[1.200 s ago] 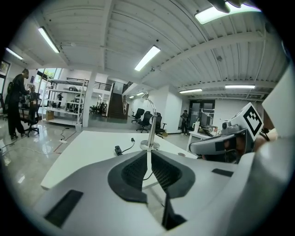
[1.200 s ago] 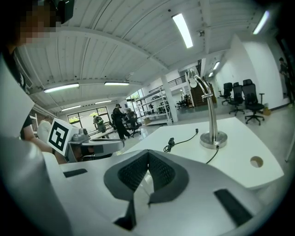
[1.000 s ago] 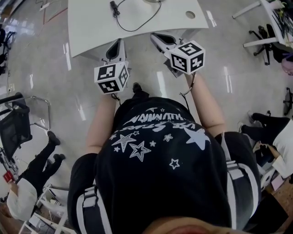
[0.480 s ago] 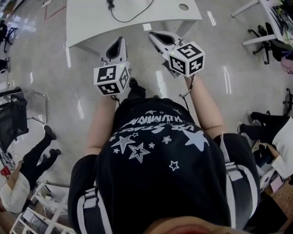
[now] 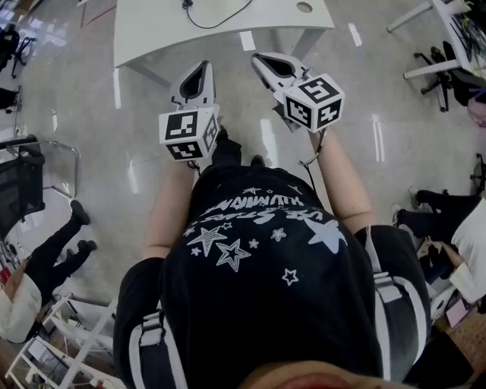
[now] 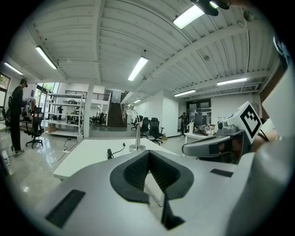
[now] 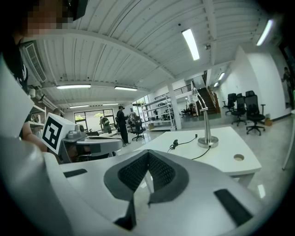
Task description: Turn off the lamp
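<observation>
Right gripper view gave the best look at the lamp [image 7: 205, 120]: slim metal pole on a round silver base, small head on a bent arm at the top. It stood upright on the white table [image 7: 184, 154], toward the far side. A black cable [image 7: 184, 141] ran from the base across the tabletop w/ a small dark block on it; couldn't tell what that was. Lit or not, couldn't tell against the ceiling lights. Left gripper view showed the same pole & base from the other side. In head view the lamp itself was out of frame; only the table's near part, a loop of cable & a round hole [image 5: 304, 7] in the top showed.

Left gripper [image 5: 197, 67] & right gripper [image 5: 260, 58] were held out side by side in front of the person's torso, pointing at the table, touching nothing. Each had its jaws pressed together w/ nothing btw. them.

Vs. a sec ago: the table sat higher in head view & less of it showed. Back then both gripper tips overlapped its near edge & a sliver of the lamp base peeked in at the top; now bare floor [image 5: 342, 114] showed btw. the right tips & the edge, and the sliver was gone.

Shelf racks [image 6: 64, 115] stood well behind the table; contents too small to tell.
</observation>
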### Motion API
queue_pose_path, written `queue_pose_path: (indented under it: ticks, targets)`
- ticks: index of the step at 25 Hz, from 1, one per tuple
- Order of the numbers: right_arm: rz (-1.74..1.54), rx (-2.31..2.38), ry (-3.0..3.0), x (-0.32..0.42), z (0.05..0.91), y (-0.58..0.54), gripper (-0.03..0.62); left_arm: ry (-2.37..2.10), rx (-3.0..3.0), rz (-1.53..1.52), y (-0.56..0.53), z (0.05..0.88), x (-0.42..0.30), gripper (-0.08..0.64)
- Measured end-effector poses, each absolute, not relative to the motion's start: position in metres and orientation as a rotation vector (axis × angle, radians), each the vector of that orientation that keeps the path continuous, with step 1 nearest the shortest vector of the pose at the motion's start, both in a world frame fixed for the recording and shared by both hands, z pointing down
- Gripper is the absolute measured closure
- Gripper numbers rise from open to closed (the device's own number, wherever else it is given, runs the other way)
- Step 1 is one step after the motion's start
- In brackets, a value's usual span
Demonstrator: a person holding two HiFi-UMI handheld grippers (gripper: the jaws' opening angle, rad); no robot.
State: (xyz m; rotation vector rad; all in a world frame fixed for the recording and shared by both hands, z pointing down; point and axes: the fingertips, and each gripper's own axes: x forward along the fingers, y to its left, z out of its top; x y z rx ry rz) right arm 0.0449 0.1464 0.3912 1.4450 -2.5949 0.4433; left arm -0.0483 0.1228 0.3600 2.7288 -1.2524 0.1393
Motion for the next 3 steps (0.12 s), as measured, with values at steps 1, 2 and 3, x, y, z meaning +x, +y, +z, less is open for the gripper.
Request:
queue_pose_path:
  ticks: [1, 2, 3]
  targets:
    - [0.439, 1.448, -2.596, 0.0428, 0.3909, 0.1489, 0.588, -1.254, 2.727, 0.14, 0.1256, 0.3606, -0.0508, 0.55]
    - [0.434, 1.453, -2.598, 0.0409, 0.3904, 0.1512, 0.588, -1.255, 2.725, 0.139, 0.1281, 0.3612, -0.0531, 0.551]
    - [0.428, 1.458, -2.599, 0.0392, 0.3899, 0.1533, 0.588, -1.256, 2.723, 0.137, 0.1305, 0.3616, -0.0553, 0.551]
